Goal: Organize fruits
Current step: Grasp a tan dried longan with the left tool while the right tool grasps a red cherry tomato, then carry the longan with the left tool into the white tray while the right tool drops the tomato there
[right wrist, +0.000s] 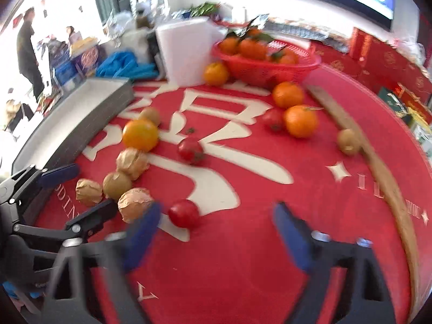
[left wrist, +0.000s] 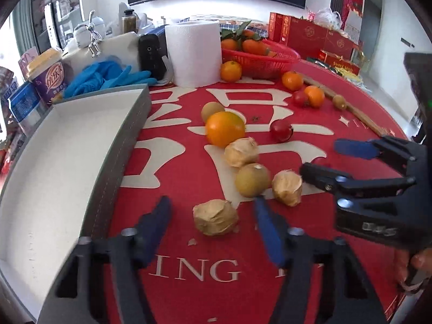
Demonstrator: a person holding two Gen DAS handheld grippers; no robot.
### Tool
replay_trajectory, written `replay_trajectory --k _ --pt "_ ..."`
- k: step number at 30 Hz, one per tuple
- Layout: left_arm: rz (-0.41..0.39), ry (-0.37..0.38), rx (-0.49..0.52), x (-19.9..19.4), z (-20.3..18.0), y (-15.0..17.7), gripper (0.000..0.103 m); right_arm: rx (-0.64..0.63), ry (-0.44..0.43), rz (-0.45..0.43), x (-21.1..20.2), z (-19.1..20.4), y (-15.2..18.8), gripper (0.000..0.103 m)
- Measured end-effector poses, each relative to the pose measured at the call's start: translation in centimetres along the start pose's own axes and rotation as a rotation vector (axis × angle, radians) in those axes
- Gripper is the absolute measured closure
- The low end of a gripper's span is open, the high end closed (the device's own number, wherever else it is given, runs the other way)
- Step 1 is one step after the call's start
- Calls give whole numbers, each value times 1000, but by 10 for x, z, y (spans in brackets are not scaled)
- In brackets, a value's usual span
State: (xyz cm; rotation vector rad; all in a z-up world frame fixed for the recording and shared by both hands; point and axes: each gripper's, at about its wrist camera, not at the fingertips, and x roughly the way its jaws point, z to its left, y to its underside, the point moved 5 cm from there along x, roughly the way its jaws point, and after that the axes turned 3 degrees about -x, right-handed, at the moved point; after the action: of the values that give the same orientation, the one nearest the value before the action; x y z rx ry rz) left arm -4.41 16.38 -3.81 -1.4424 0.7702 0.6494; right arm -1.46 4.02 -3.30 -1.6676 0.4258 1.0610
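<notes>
Fruit cluster: a big orange (left wrist: 225, 128) lies mid-cloth with a brown kiwi (left wrist: 212, 110) touching its far side; from it a line of three papery husked fruits and one smooth brown round fruit (left wrist: 252, 180) runs diagonally toward the near edge
Nearest husked fruit (left wrist: 215, 217): lies on the cloth between the left gripper's blue fingers, touching neither; its crumpled husk tip seems to face the camera, with no clear long axis
Tomatoes: one tomato (left wrist: 280, 130) right of the big orange; another tomato (right wrist: 184, 213) just beside the right gripper's left finger
Far fruit: three small oranges, a tomato and a kiwi lie loose near the red basket (left wrist: 266, 62), which holds more oranges with leaves
Left gripper (left wrist: 213, 229): jaws part-spread, straddling the nearest husked fruit, pads not pressing it
Right gripper (right wrist: 216, 224): jaws part-spread with bare cloth between them; picture blurred
Tray (left wrist: 54, 162): long, white inside, grey walled, lying along the left edge of the cloth with its long axis running away from the camera
Red cloth (left wrist: 189, 256): white lettering, open room in the near middle and right
Wooden stick (right wrist: 383, 175): lies along the right edge of the cloth
Back edge: paper towel roll (left wrist: 193, 54), blue gloves (left wrist: 108, 77), red boxes
</notes>
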Motion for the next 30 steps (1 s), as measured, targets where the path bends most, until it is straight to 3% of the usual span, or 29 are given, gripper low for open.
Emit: replay_trajectory --k 1,3,6,11,19,30 --pt "-4 7 2 -1 -2 0 75 -19 6 -12 -1 2 0 62" --pt "4 4 -22 -3 -1 0 77 -11 -13 -17 -3 3 1 82" --pt "14 29 -81 -7 5 0 77 61 -73 -21 -5 -7 3 82" --pt "-9 6 -105 -23 9 -2 77 117 -116 -23 -17 -16 4 82" --pt "-42 -57 -128 -48 23 -9 77 124 -151 -26 -28 -7 -6 82" --pt "-60 -143 -208 -62 72 -8 77 87 -197 -29 -34 29 -31 82"
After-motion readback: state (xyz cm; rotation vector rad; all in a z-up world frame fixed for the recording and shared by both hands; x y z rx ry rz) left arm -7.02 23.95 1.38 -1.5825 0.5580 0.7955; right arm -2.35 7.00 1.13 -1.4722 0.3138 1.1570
